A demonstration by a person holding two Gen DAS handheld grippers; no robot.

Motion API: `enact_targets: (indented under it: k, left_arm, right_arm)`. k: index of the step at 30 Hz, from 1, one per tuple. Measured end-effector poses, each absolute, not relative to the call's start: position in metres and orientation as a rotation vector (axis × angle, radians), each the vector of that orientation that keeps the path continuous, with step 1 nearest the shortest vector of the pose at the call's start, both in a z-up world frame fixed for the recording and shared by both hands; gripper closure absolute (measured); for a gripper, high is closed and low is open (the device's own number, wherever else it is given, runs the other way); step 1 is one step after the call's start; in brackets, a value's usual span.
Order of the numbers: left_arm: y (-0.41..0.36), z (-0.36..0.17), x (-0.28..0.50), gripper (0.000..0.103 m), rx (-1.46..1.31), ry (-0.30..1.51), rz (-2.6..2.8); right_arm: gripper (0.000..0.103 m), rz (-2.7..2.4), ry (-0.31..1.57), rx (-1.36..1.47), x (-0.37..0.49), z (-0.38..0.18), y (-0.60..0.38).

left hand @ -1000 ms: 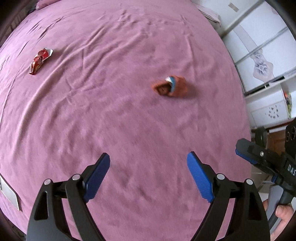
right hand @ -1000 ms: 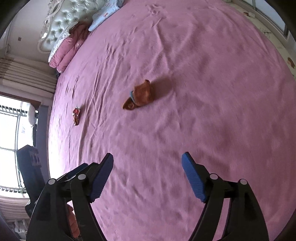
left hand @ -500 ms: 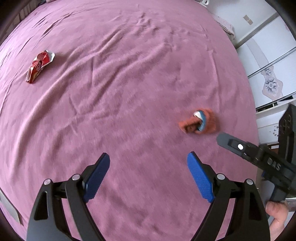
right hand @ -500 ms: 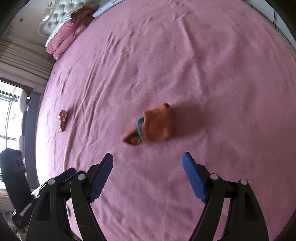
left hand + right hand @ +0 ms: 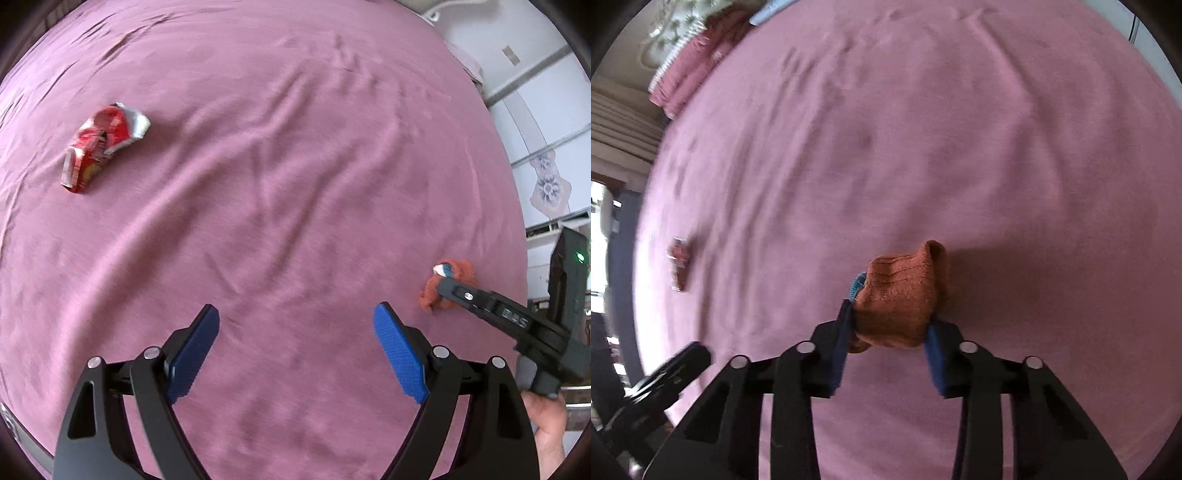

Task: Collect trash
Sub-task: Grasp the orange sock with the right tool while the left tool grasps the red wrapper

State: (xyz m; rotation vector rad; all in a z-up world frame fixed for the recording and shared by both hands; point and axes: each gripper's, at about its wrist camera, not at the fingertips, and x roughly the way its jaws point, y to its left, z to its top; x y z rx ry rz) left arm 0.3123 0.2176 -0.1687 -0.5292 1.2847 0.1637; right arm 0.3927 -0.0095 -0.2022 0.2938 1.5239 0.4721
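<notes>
**Right fingers close on the orange sock; left fingers spread over bare bedspread**

The right gripper's [image 5: 888,328] blue fingers [image 5: 840,336] are closing on the bunched orange sock [image 5: 901,306], one pad pressed against each side of it, with a bit of teal trim poking out by the left pad. The sock sits on the pink bedspread [image 5: 923,147], near the edge closest to the person, and throws a shadow off to the right.

The left gripper [image 5: 295,343] hangs over bare, wrinkled bedspread with its blue pads [image 5: 399,354] spread wide and nothing between them. From its camera the right gripper comes in from the bedspread's right edge, its tip on the sock, and a hand [image 5: 546,424] grips its handle low in that corner.

Well apart from the sock, toward the bedspread's left side, lies a crumpled red wrapper [image 5: 99,147] with silvery torn ends, untouched. At the far corner, folded pink bedding [image 5: 690,70] is piled against a tufted headboard [image 5: 665,33].
</notes>
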Motion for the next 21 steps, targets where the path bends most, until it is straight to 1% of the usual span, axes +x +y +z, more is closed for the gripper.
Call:
enact_targets:
  k: [7,12,15,21]
  left_arm:
    - [0.299,-0.171,0.317,0.018,-0.529,1.26,0.26]
    - [0.347,-0.179,0.327,0.018,-0.462,1.259,0.323]
    - [0.373,-0.19,0.337,0.018,-0.435,1.275,0.341]
    - [0.399,-0.212,0.362,0.018,-0.387,1.318,0.328]
  right_arm:
    - [0.07,0.673,1.517,0.321,0.389,-0.183,0.089]
    - [0.07,0.771,1.521,0.313,0.393,-0.178,0.144]
    - [0.07,0.806,1.521,0.309,0.396,-0.179,0.162]
    - [0.07,0.824,1.531,0.299,0.401,-0.186,0.181]
